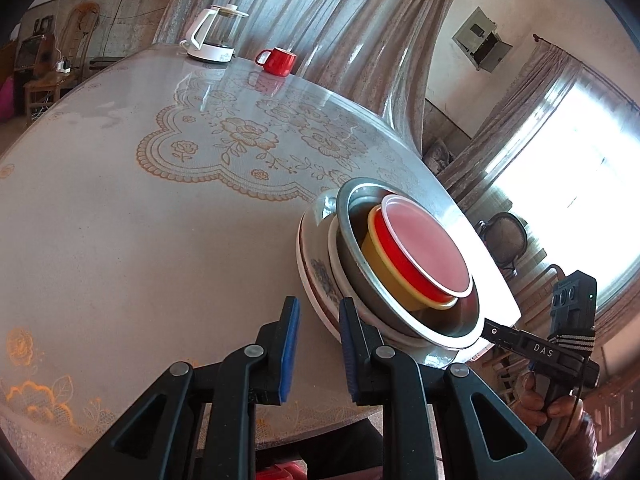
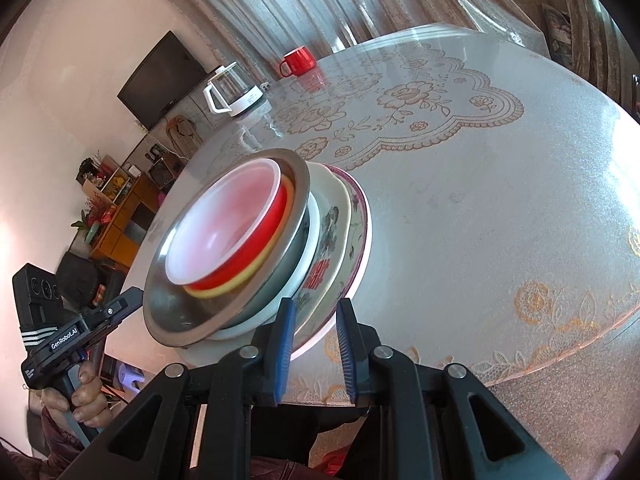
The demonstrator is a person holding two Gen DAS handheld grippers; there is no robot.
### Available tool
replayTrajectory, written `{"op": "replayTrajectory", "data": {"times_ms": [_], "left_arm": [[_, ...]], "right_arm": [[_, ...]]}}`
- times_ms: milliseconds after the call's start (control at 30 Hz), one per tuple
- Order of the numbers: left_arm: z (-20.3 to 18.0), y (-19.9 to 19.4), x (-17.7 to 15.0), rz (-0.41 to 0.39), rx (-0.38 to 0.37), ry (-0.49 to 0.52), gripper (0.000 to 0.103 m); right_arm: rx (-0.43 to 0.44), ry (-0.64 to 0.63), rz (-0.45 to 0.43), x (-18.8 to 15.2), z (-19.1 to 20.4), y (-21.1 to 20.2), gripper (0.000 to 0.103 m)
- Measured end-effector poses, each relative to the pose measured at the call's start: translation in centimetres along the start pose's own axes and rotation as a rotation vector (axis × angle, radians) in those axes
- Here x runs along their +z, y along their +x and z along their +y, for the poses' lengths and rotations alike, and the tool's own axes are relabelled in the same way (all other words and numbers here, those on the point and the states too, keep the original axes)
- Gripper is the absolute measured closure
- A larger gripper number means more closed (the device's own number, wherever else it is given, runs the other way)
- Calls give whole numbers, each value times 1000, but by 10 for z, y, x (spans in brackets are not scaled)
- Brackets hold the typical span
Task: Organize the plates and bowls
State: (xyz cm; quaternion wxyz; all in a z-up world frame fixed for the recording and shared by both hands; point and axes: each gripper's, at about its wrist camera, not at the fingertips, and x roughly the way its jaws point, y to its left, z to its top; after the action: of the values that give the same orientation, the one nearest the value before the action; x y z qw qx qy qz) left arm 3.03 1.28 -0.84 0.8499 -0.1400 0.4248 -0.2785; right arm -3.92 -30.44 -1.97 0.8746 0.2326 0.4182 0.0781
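Bright window (image 1: 560,184) (curtained), wall television (image 2: 164,76), wooden cabinet (image 2: 120,216).

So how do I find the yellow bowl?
Find the round table with the lace flower cloth, then the stack of dishes near its edge. Inside the steel bowl, the yellow bowl sits directly beneath the red bowl; only its mustard side and rim show.

White letters "DAS" (image 1: 543,350) stand on the black body of the right tongs (image 1: 560,344), seen off to the right of the left tongs in the left wrist view. In the right wrist view, "GenRobot.AI" (image 2: 67,337) reads in white along the black body of the left tongs (image 2: 80,332), off to the left of the right tongs. A smaller label lower on that same body is too small to read.
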Motion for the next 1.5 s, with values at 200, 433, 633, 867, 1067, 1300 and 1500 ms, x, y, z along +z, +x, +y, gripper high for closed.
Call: {"op": "replayTrajectory", "data": {"times_ms": [200, 433, 633, 867, 1067, 1300, 1500], "left_arm": [[-10, 9, -5, 24, -27, 31, 83], [-18, 21, -10, 53, -30, 56, 86], [-22, 23, -10, 47, -7, 84, 86], [-27, 26, -11, 45, 8, 101, 86], [-33, 27, -12, 44, 31, 117, 86], [-37, 29, -11, 50, 47, 127, 86], [-40, 29, -12, 55, 49, 136, 85]], "right_arm": [[-18, -39, -9, -1, 7, 3, 85], [-23, -55, -16, -2, 9, 3, 85], [-21, -59, -24, -2, 8, 3, 85], [-58, -111, -30, -3, 15, 4, 84], [-54, -103, -33, -3, 10, 5, 85], [-47, -93, -42, -4, 8, 3, 85], [-67, -111, -42, -3, 9, 2, 84]]}}
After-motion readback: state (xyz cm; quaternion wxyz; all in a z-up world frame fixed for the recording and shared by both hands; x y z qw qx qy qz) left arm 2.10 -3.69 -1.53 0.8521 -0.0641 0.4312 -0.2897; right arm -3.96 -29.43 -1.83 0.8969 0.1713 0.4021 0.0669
